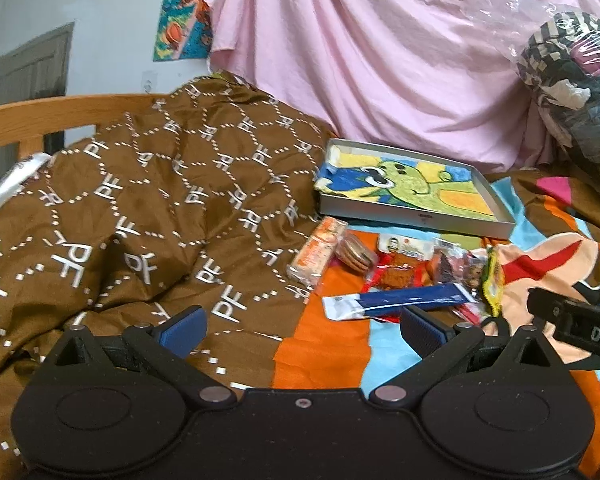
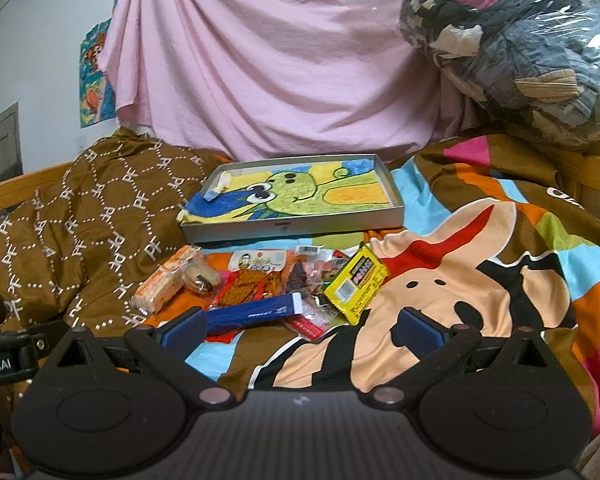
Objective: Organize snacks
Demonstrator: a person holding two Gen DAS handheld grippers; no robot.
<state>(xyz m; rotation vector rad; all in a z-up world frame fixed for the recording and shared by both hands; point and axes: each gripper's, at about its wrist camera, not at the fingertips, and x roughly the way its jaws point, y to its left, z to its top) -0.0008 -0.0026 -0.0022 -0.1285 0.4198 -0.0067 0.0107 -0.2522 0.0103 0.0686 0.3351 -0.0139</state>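
Left gripper [image 1: 302, 330]: jaws spread wide, empty, low over the bedding. Right gripper [image 2: 302, 330]: likewise spread, empty; only a black corner of it shows at 3 o'clock in the left view. Snack pile [image 2: 268, 284]: at 12 o'clock, overlapping, small wrappers unreadable; blue packet [image 2: 256, 312] nearest, yellow packet [image 2: 356, 282] at 1 o'clock. Grey tray [image 2: 296, 226] just beyond, lined with a cartoon drawing. Surface: cartoon bedspread [image 2: 480, 264], brown quilt [image 1: 140, 208] at 10 o'clock. Behind: pink sheet [image 2: 260, 60], bagged clothes [image 2: 520, 40].
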